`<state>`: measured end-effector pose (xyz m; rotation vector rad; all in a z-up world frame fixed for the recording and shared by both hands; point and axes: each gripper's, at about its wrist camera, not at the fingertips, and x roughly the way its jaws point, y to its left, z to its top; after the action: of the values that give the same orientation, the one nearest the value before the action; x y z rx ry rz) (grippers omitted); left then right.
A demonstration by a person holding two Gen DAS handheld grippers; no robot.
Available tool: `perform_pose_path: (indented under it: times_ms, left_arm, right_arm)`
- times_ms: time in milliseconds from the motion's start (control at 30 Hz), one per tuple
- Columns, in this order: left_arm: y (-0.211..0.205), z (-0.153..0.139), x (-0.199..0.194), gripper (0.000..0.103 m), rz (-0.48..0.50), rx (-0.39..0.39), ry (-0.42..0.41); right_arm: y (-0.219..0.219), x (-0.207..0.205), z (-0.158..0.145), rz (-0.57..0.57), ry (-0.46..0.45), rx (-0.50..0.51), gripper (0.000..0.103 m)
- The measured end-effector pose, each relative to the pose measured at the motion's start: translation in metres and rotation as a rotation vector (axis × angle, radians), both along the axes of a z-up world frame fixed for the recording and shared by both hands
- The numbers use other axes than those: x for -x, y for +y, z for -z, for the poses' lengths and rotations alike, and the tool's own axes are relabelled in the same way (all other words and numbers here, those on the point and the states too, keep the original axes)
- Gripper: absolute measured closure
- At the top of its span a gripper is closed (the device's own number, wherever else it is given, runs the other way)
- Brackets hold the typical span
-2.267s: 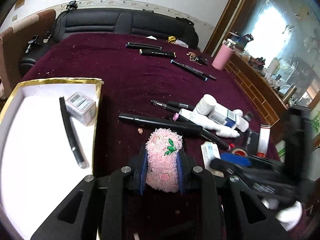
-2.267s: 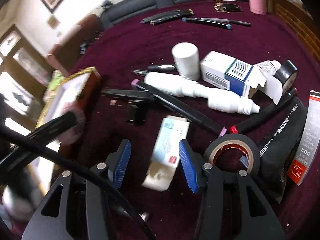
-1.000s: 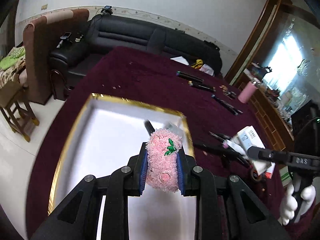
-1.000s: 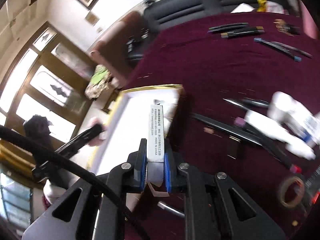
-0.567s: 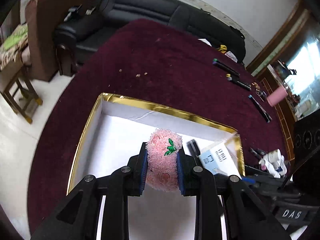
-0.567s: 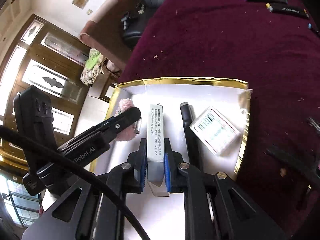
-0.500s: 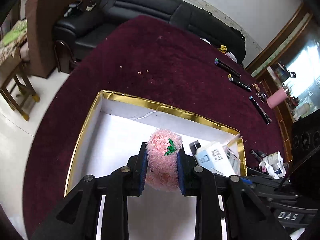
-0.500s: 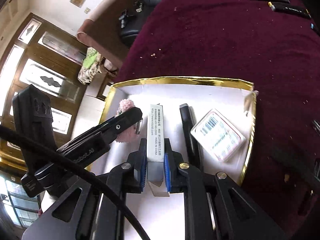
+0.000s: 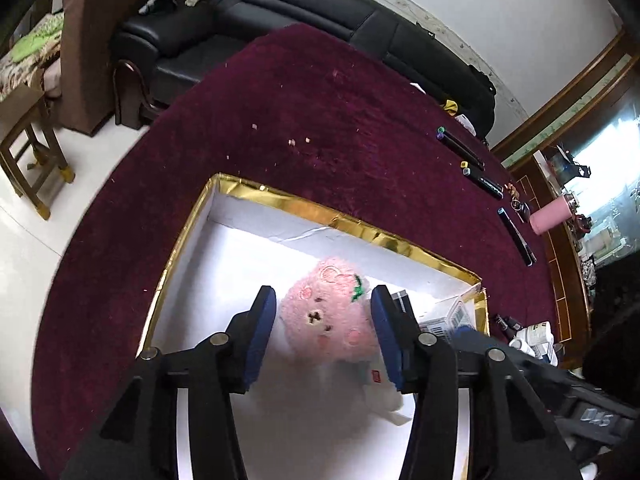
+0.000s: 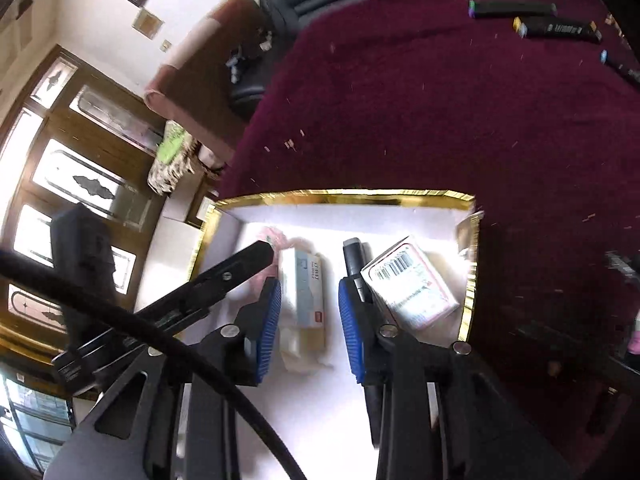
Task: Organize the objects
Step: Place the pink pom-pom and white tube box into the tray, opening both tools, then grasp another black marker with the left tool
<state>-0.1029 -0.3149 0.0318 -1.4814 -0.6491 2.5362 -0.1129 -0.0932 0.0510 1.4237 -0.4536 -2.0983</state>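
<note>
- I am working over the gold-rimmed box [image 9: 348, 222], sitting on the maroon table [image 9: 320, 120], since it collects the clutter.
- I am opening the left gripper [image 9: 324, 332]; its pads are clearing the pink plush toy [image 9: 328, 316], now resting inside the box.
- I am opening the right gripper [image 10: 308, 316]; the small white carton [image 10: 306, 296] is lying free, the plush at its 10 o'clock.
</note>
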Motion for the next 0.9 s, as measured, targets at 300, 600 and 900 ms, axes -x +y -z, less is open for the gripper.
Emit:
perform_pose_path:
  times_ms: [300, 600, 900]
  left_arm:
    - [0.044, -0.088, -0.088, 0.049, 0.092, -0.058, 0.239]
    - [0.212, -0.070, -0.167, 0.046, 0.568, 0.182, 0.273]
    - [0.310, -0.015, -0.216, 0.047, 0.901, 0.667, 0.284]
  right_arm:
    - [0.080, -0.132, -0.109, 0.116, 0.596, -0.205, 0.000]
    - [0.243, -0.171, -0.028, 0.304, 0.270, -0.055, 0.000]
    - [0.316, -0.199, -0.010, 0.427, 0.233, 0.019, 0.000]
